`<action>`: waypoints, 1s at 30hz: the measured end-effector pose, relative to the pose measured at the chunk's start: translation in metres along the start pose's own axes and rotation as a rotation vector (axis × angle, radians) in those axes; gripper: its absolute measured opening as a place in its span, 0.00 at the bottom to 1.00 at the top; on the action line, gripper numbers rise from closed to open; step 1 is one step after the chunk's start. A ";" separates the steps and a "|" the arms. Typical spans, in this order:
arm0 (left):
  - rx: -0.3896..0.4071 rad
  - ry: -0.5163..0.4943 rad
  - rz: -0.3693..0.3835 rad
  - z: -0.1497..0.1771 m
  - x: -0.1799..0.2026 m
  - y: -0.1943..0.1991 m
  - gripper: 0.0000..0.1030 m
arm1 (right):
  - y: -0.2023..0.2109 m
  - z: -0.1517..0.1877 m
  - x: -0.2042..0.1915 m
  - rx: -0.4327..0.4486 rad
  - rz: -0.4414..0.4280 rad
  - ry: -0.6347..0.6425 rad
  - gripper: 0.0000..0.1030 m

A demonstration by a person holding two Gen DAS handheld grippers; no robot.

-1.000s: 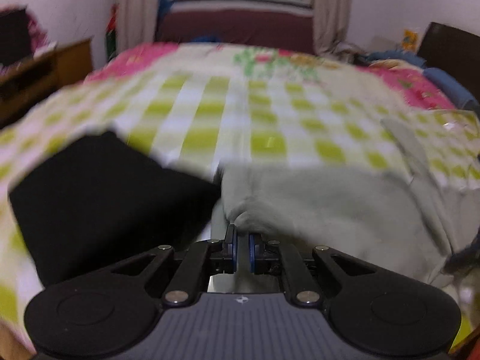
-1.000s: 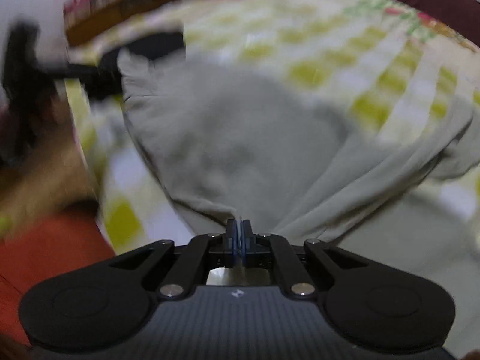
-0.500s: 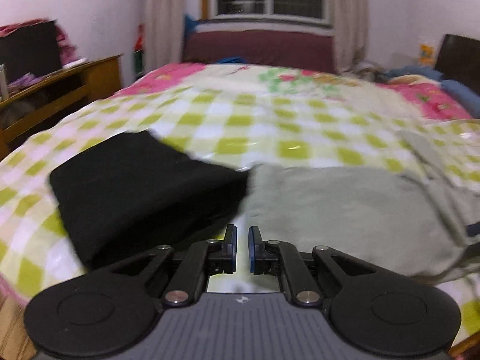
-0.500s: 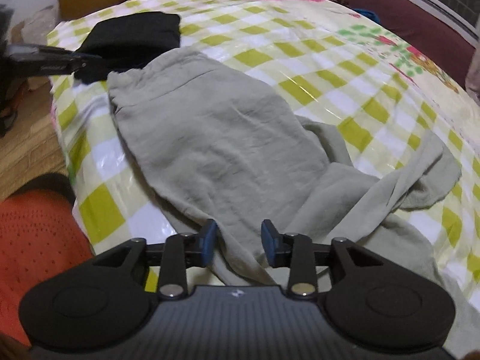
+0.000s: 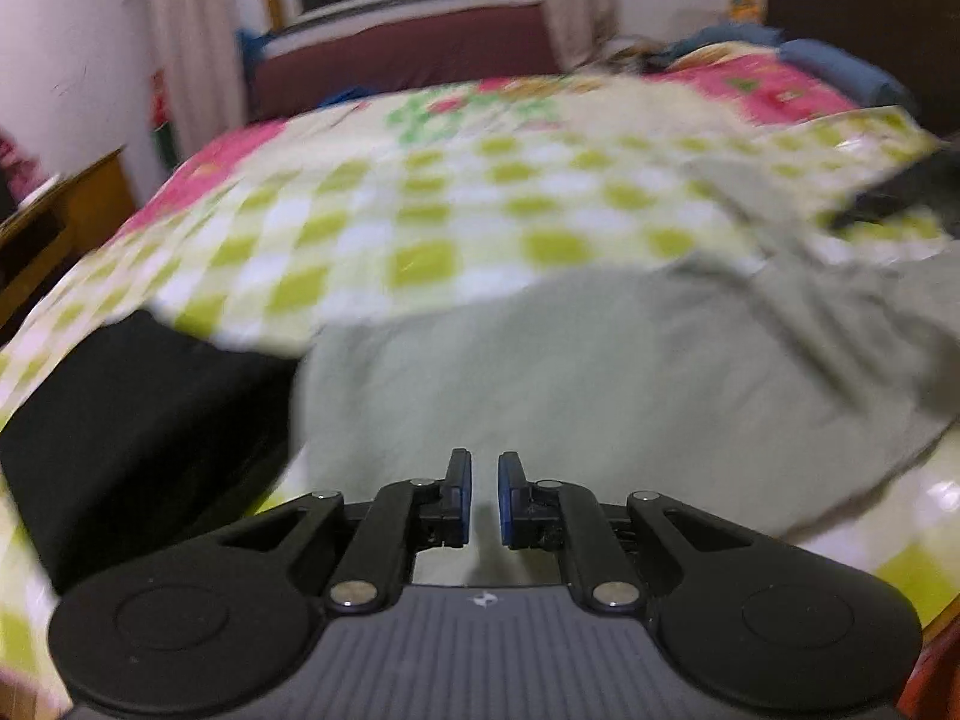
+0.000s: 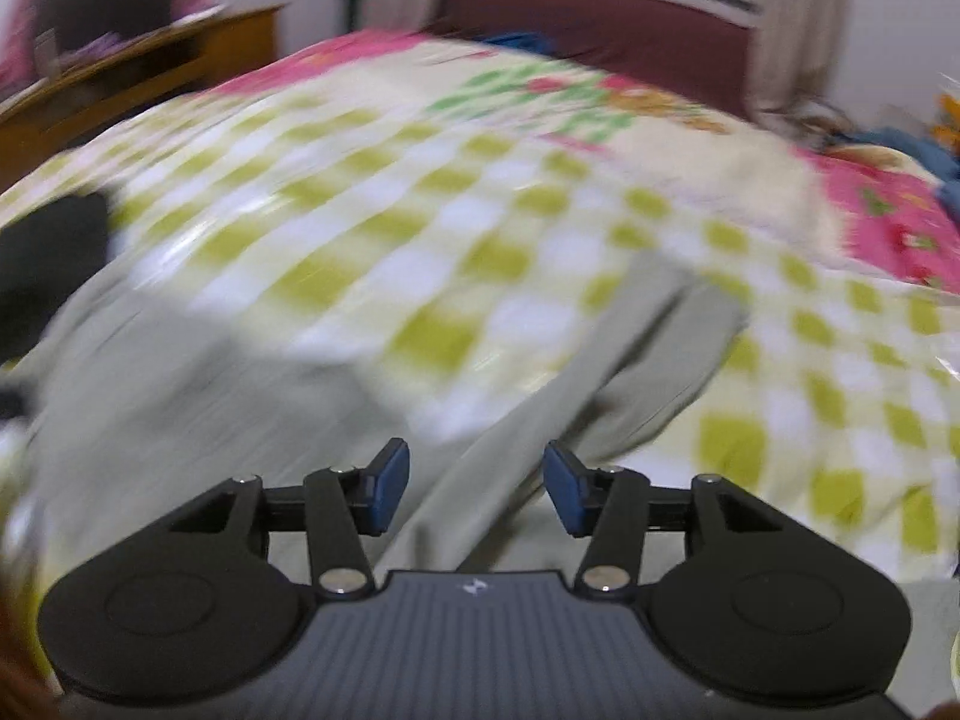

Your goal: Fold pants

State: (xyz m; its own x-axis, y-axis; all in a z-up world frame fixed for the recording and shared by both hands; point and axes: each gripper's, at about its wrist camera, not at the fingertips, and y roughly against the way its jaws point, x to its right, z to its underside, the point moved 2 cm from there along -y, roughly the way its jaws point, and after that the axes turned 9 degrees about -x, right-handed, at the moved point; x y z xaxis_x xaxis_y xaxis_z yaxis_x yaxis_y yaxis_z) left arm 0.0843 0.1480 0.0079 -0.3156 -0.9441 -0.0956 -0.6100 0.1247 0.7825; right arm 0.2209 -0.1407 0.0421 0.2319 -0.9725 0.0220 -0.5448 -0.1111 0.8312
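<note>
With the left tool clenched on nothing and the right tool opening, also empty, above the grey pants spread on the checked bed beside a black folded garment, the step looks between folds; next comes regrasping a leg.

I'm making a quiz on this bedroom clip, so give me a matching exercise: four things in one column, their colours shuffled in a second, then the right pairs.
Things:
1. pants
2. folded garment
3. bedcover
4. gripper pads

Colours:
A. black
B. blue
C. pale grey-green
D. yellow-green and white check

Pairs: 1-C, 2-A, 3-D, 4-B
</note>
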 end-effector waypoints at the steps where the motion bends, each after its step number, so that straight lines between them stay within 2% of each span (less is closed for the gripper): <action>1: 0.008 -0.013 0.038 -0.006 0.012 -0.003 0.25 | -0.015 -0.015 0.012 -0.007 0.015 -0.054 0.50; 5: -0.003 -0.059 0.210 -0.032 0.068 -0.033 0.26 | -0.081 -0.064 0.047 -0.041 0.095 -0.195 0.50; 9: -0.050 -0.101 0.331 -0.046 0.118 -0.065 0.26 | -0.142 -0.094 0.063 -0.103 0.205 -0.205 0.48; 10: -0.060 -0.114 0.342 -0.048 0.129 -0.070 0.27 | -0.155 -0.098 0.067 -0.129 0.237 -0.201 0.43; 11: -0.071 -0.130 0.348 -0.050 0.139 -0.075 0.27 | -0.164 -0.099 0.074 -0.149 0.239 -0.206 0.18; 12: -0.073 -0.150 0.348 -0.051 0.148 -0.078 0.27 | -0.166 -0.099 0.084 -0.157 0.216 -0.232 0.05; 14: -0.072 -0.180 0.350 -0.053 0.159 -0.080 0.27 | -0.151 -0.095 0.104 -0.127 0.154 -0.311 0.02; 17: -0.074 -0.203 0.344 -0.056 0.165 -0.074 0.26 | -0.095 -0.080 0.137 -0.009 0.060 -0.397 0.02; 20: -0.047 -0.236 0.336 -0.060 0.175 -0.065 0.27 | -0.017 -0.048 0.178 0.141 -0.037 -0.526 0.02; 22: -0.035 -0.260 0.342 -0.063 0.184 -0.059 0.27 | 0.036 -0.007 0.207 0.244 -0.070 -0.631 0.02; 25: -0.036 -0.306 0.358 -0.063 0.206 -0.059 0.27 | 0.091 0.065 0.237 0.345 -0.024 -0.729 0.02; 27: -0.058 -0.353 0.362 -0.057 0.224 -0.064 0.27 | 0.101 0.121 0.251 0.319 0.039 -0.792 0.03; 28: -0.073 -0.376 0.359 -0.054 0.232 -0.067 0.28 | 0.096 0.149 0.258 0.278 0.071 -0.829 0.03; 30: -0.085 -0.436 0.331 -0.047 0.246 -0.070 0.31 | 0.080 0.196 0.272 0.193 0.074 -0.946 0.03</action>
State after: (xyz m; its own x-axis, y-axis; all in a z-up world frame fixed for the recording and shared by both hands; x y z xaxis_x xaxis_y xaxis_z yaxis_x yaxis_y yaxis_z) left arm 0.0834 -0.1077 -0.0409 -0.7628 -0.6430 -0.0681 -0.3726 0.3511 0.8590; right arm 0.0827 -0.4542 0.0057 -0.5066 -0.7318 -0.4560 -0.6747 0.0072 0.7380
